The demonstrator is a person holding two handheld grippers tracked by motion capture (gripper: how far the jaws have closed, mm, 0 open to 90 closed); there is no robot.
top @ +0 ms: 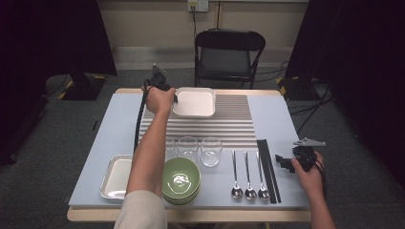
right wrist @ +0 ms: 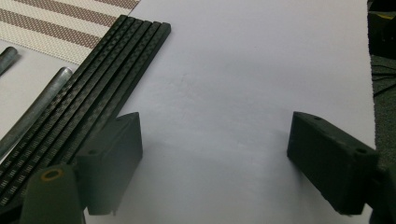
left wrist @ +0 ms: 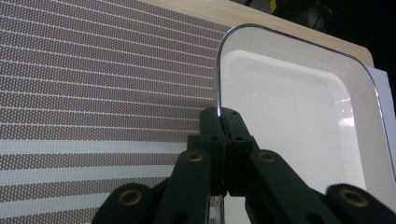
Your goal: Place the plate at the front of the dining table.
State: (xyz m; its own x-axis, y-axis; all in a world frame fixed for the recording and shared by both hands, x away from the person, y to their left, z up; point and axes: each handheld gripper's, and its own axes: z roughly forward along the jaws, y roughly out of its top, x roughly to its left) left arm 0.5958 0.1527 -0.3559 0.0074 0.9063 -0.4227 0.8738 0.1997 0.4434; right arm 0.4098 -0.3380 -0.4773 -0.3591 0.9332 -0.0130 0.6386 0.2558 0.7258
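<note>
A white square tray (top: 194,102) with a metal rim lies at the far end of the striped mat (top: 224,125). My left gripper (top: 168,95) is at its left edge, and in the left gripper view the left gripper (left wrist: 223,122) is shut on the white tray (left wrist: 299,107), its pads pinching the thin rim. My right gripper (top: 285,162) rests low over the blue cloth at the near right. In the right gripper view the right gripper (right wrist: 215,140) stands open with bare cloth between the jaws, beside the black chopsticks (right wrist: 93,102).
Three glasses (top: 198,149) stand in a row near the mat's front edge. Green bowls (top: 181,180) are stacked at the front, with a second metal tray (top: 114,177) to their left. Three spoons (top: 248,176) and black chopsticks (top: 267,167) lie right of them. A folding chair (top: 228,57) stands behind the table.
</note>
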